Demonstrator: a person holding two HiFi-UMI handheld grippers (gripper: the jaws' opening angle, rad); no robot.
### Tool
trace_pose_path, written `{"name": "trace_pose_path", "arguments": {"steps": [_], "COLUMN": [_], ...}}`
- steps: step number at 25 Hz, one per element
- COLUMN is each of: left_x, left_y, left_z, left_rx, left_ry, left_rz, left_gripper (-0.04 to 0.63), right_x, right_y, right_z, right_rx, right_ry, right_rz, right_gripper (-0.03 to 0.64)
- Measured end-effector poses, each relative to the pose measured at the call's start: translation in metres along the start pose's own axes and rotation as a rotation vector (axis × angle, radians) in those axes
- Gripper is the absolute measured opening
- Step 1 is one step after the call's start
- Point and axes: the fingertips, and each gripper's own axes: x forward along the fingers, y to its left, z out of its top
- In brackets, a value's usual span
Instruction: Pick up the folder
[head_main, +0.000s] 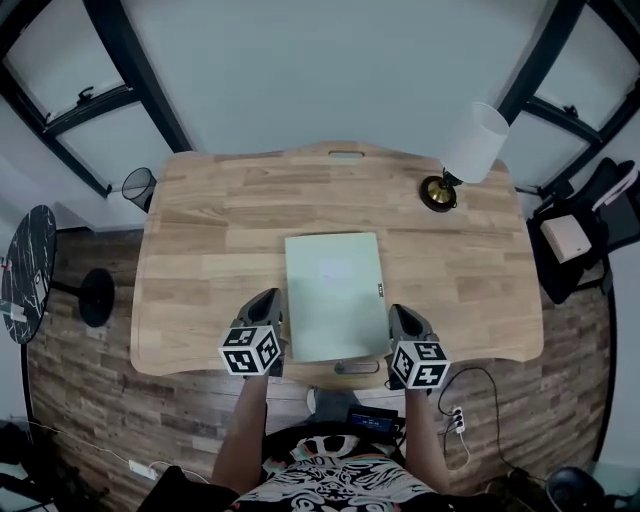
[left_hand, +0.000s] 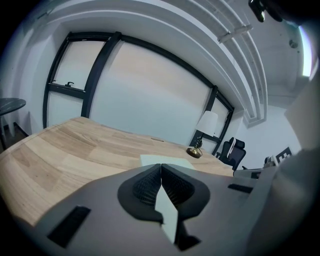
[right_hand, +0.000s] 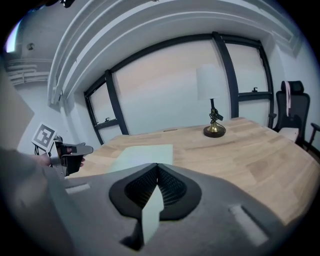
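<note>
A pale green folder (head_main: 334, 296) lies flat on the wooden desk (head_main: 220, 230), close to the front edge. My left gripper (head_main: 270, 297) hovers just off its left edge, and my right gripper (head_main: 398, 312) just off its right edge. Both are shut with nothing in them. In the left gripper view the closed jaws (left_hand: 161, 167) point across the desk, with the folder (left_hand: 165, 160) just beyond them. In the right gripper view the shut gripper (right_hand: 157, 167) faces the folder (right_hand: 142, 154), and the left gripper (right_hand: 70, 150) shows at the far left.
A brass-footed lamp with a white shade (head_main: 470, 145) stands at the desk's back right corner. A black office chair (head_main: 600, 210) is off the right side. A wire waste basket (head_main: 139, 185) and a dark round table (head_main: 28, 270) stand on the floor to the left.
</note>
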Motion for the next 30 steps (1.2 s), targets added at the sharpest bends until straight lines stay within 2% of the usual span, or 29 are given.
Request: {"name": "trace_pose_path", "arguments": {"steps": [4, 7, 11, 18, 20, 22, 26, 30], "left_x": [0.008, 0.019, 0.029, 0.045, 0.049, 0.054, 0.064, 0.071], "left_y": [0.011, 0.012, 0.014, 0.022, 0.024, 0.024, 0.019, 0.012], "left_z": [-0.02, -0.029, -0.042, -0.047, -0.047, -0.047, -0.055, -0.064], "left_rx": [-0.036, -0.033, -0.045, -0.073, -0.098, -0.12, -0.173, -0.211], "left_ry": [0.044, 0.079, 0.123, 0.136, 0.134, 0.137, 0.168, 0.205], "left_rz": [0.004, -0.001, -0.005, -0.012, -0.02, -0.032, -0.073, -0.112], "left_gripper": [0.008, 0.009, 0.009, 0.018, 0.099, 0.112, 0.199, 0.252], "right_x": [0.015, 0.028, 0.041, 0.064, 0.07, 0.075, 0.085, 0.09], "right_y": [-0.003, -0.007, -0.009, -0.016, -0.016, -0.014, -0.013, -0.014], "right_z": [-0.016, -0.021, -0.031, -0.044, -0.046, -0.046, -0.048, -0.047], "right_rx": [0.036, 0.049, 0.098, 0.179, 0.184, 0.199, 0.232, 0.3], "right_ry": [0.05, 0.079, 0.117, 0.195, 0.208, 0.211, 0.22, 0.209], "right_rz": [0.026, 0.05, 0.09, 0.149, 0.165, 0.181, 0.202, 0.225], "right_gripper": [0.021, 0.037, 0.093, 0.162, 0.193, 0.207, 0.229, 0.241]}}
